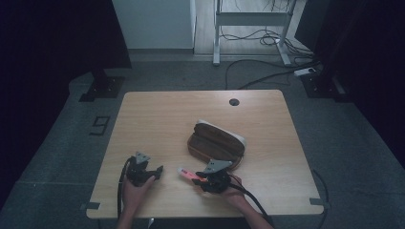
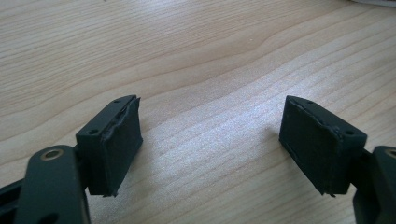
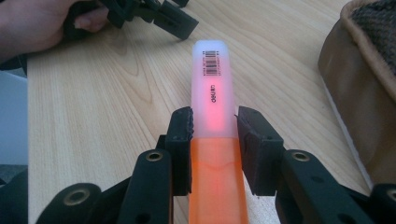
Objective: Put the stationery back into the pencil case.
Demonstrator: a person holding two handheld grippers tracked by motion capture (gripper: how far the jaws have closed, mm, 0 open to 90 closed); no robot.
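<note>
A barcode is printed near the far end of the highlighter (image 3: 214, 98); its digits are too small to read. Below it runs a short printed word, illegible. On the floor (image 1: 71, 138) left of the table, a dark mark resembles "9".

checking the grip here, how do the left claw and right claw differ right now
The left claw stands wide open over bare wooden table; the right claw is closed on the pink-and-orange plastic highlighter. The left is farther from the brown fabric pencil case; the right sits beside it. Both have black jaws.
</note>
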